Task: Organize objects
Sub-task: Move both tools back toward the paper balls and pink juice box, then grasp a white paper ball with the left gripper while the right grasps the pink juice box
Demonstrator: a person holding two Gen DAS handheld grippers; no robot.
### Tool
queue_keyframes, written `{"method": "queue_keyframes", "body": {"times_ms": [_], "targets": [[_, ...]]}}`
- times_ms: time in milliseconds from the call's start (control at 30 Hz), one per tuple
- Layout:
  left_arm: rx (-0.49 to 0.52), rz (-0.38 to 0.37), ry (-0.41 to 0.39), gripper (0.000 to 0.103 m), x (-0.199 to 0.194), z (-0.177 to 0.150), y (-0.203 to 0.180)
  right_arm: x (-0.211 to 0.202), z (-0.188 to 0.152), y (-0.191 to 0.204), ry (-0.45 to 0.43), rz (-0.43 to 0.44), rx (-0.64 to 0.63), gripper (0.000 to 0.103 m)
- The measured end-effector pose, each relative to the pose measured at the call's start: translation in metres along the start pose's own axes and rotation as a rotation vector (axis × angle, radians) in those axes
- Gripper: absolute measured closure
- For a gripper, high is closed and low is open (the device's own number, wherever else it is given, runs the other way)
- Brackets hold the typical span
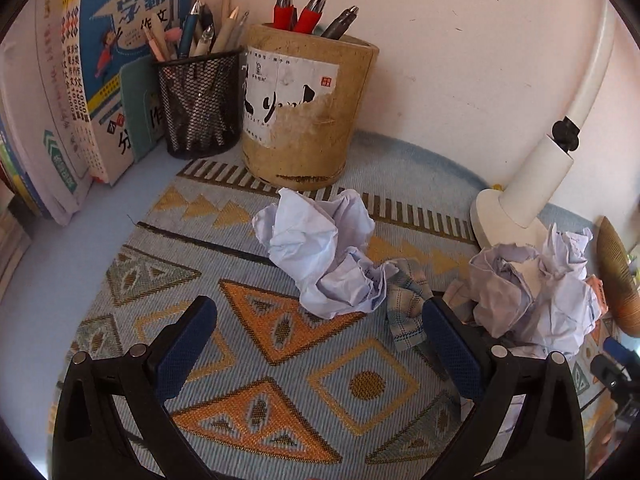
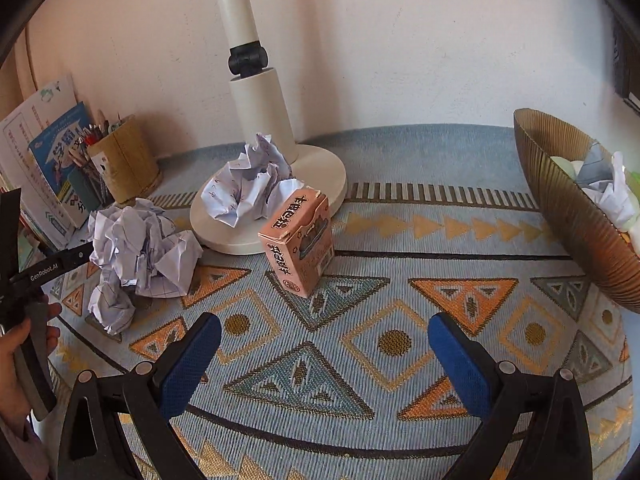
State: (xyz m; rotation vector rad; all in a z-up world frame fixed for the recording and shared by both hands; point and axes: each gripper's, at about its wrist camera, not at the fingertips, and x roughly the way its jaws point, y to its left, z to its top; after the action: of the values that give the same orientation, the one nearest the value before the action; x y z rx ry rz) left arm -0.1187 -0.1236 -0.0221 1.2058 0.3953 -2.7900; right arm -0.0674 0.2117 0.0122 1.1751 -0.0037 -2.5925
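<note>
Two crumpled paper balls lie on the patterned woven mat (image 1: 256, 360). The nearer paper ball (image 1: 320, 252) sits on the mat in front of the bamboo pen holder (image 1: 308, 108), and a small piece of checked cloth (image 1: 408, 304) touches its right edge. The second paper ball (image 2: 248, 188) rests on the round base of the white desk lamp (image 2: 320, 176). Just beside that base stands one pink cardboard box (image 2: 300, 240), upright, its top flap torn open. The left gripper (image 1: 320, 344) is spread wide with nothing between its blue pads (image 1: 184, 348); it hangs just short of the nearer paper ball, without visible contact, and its right pad stands close against the cloth and the second ball. The right gripper (image 2: 324, 356) is likewise fully parted and empty, poised above bare mat in front of the box and well apart from it. Count of holders: two, the bamboo one with three pens showing and a black mesh pen cup (image 1: 200, 104) packed with pens and pencils; the two stand touching or nearly so. Several books (image 1: 80, 80) lean against the wall left of the cup. At the mat's right edge sits one ribbed brown bowl (image 2: 568, 208), tilted in this view, holding white paper and pale items that cannot be identified. A person's hand (image 2: 20, 344) grips the left tool's handle.
</note>
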Motion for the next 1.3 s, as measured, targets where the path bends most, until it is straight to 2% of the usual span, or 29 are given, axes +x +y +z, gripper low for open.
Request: {"method": "queue_keyframes", "body": {"times_ms": [67, 133, 233, 333, 433, 533, 667, 900, 1067, 1100, 1133, 1167, 1200, 1233, 1267, 1300], "targets": [[-0.02, -0.024, 0.001, 0.0, 0.006, 0.005, 0.0, 0.013, 0.002, -0.003, 0.026, 0.015, 0.016, 0.0], [-0.044, -0.008, 0.029, 0.0, 0.016, 0.008, 0.002, 0.023, 0.005, -0.008, 0.053, 0.031, 0.038, 0.0], [-0.063, -0.021, 0.02, 0.001, 0.019, 0.011, -0.001, 0.026, 0.013, -0.011, 0.026, 0.06, 0.062, 0.0], [-0.054, -0.003, 0.025, 0.001, 0.021, 0.011, -0.003, 0.033, 0.02, -0.014, 0.026, 0.068, 0.087, 0.0], [-0.09, -0.048, 0.008, 0.001, 0.019, 0.01, 0.005, 0.035, 0.024, -0.014, 0.029, 0.045, 0.084, 0.0], [-0.133, -0.096, -0.013, 0.001, 0.016, 0.009, 0.014, 0.032, 0.025, -0.025, 0.008, 0.096, 0.124, 0.0], [-0.127, -0.088, -0.01, 0.001, 0.017, 0.009, 0.013, 0.03, 0.026, -0.031, -0.013, 0.147, 0.169, 0.0], [-0.132, -0.093, -0.011, 0.001, 0.018, 0.008, 0.014, 0.035, 0.03, -0.02, 0.008, 0.088, 0.128, 0.001], [-0.1, -0.046, 0.007, 0.001, 0.021, 0.009, 0.006, 0.031, 0.03, -0.03, -0.018, 0.079, 0.18, 0.025], [-0.089, -0.03, 0.012, 0.001, 0.022, 0.009, 0.003, 0.031, 0.03, -0.03, -0.02, 0.084, 0.181, 0.038], [-0.077, -0.014, 0.018, 0.001, 0.023, 0.009, 0.0, 0.03, 0.03, -0.03, -0.019, 0.084, 0.178, 0.062], [-0.069, 0.003, 0.021, 0.003, 0.024, 0.009, -0.002, 0.03, 0.03, -0.029, -0.016, 0.09, 0.173, 0.073], [-0.07, 0.022, 0.007, 0.038, 0.021, 0.009, -0.002, 0.028, 0.03, -0.028, -0.03, 0.119, 0.168, 0.083], [-0.087, 0.004, -0.012, 0.067, 0.017, 0.008, 0.001, 0.023, 0.03, -0.028, -0.049, 0.111, 0.168, 0.085], [-0.113, -0.04, -0.025, 0.067, 0.014, 0.007, 0.006, 0.018, 0.029, -0.028, -0.076, 0.108, 0.172, 0.085], [-0.144, -0.046, -0.039, 0.067, 0.011, 0.006, 0.012, 0.012, 0.028, -0.03, -0.104, 0.115, 0.175, 0.085]]}}
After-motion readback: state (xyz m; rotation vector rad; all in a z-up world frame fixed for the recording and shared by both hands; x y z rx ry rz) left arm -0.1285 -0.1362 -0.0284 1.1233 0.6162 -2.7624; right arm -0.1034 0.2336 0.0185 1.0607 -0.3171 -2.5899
